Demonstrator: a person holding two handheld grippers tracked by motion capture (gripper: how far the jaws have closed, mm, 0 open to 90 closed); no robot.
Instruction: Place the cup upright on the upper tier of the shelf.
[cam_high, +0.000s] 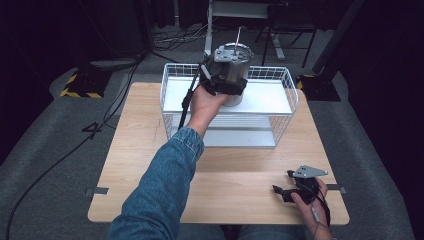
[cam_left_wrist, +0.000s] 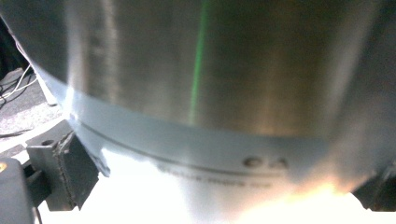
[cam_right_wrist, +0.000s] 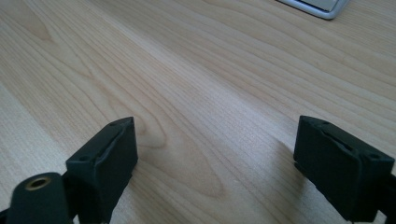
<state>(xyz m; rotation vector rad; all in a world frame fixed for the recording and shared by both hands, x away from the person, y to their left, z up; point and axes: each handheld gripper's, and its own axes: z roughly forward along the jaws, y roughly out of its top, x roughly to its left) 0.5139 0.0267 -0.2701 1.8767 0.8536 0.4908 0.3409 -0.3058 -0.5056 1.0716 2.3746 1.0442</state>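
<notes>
A brushed steel canister (cam_high: 233, 70) with a thin rod rising from its lid stands upright on the white top shelf of a wire rack (cam_high: 289, 85). My left gripper (cam_high: 231, 90) is shut on its lower body, one jaw on each side. In the left gripper view the steel canister (cam_left_wrist: 210, 70) is very close, with the left gripper (cam_left_wrist: 219, 186) clasping its base band above the white shelf. My right gripper (cam_high: 282, 181) rests at the front right of the wooden table (cam_high: 145, 150). In its own view the right gripper (cam_right_wrist: 224, 168) is open, with nothing between its jaws and bare wood beneath.
The rack has a lower white shelf (cam_high: 240, 137) behind its wire front. A white rack corner (cam_right_wrist: 322, 7) shows far ahead of the right gripper. Cables (cam_high: 115, 105) and a yellow-black striped stand base (cam_high: 80, 85) lie on the grey floor beyond the table.
</notes>
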